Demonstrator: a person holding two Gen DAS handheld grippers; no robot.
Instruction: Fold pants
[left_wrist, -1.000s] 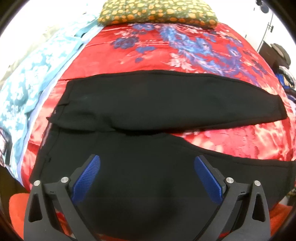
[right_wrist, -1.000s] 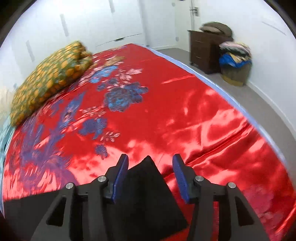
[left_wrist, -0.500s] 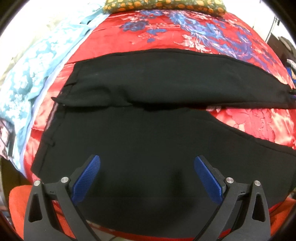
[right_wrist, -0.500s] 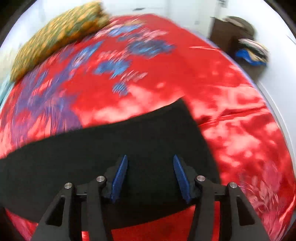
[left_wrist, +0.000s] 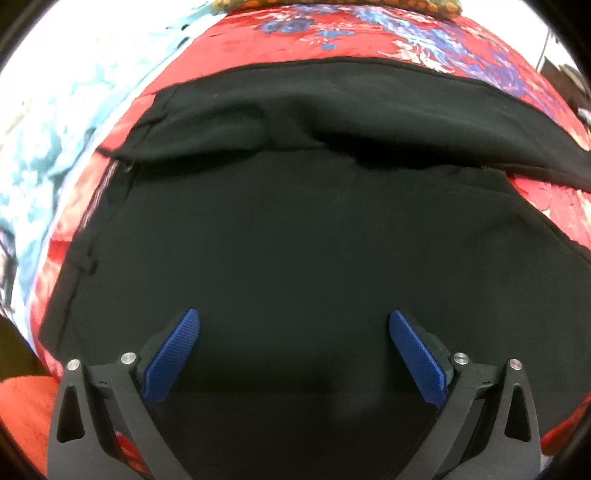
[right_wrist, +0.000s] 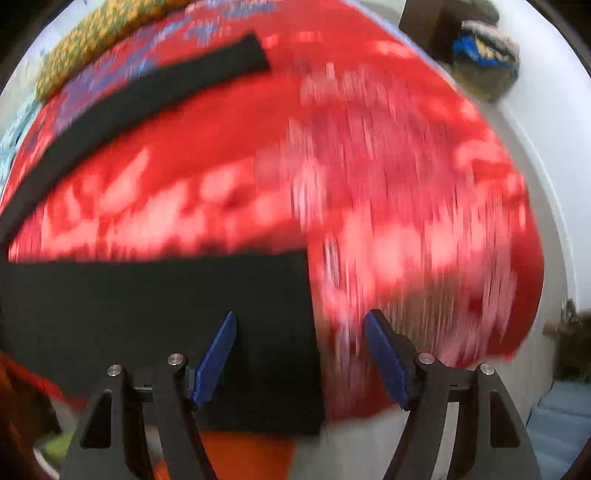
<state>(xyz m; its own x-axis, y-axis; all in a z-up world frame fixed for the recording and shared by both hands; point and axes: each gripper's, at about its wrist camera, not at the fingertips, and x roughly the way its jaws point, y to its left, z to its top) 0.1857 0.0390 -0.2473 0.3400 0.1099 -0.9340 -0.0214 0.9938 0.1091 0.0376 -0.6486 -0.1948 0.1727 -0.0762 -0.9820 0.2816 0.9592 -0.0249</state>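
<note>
Both my jaws stand apart over the black fabric pants (left_wrist: 295, 240) spread on the bed's glossy red floral bedspread (left_wrist: 369, 44).

My left gripper (left_wrist: 294, 325) hangs with jaws wide above the broad upper part of the pants, holding nothing. My right gripper (right_wrist: 300, 334) has just been opening its jaws; the hem edge of the near leg lies below them, unpinched, the far leg stretching beyond.
</note>
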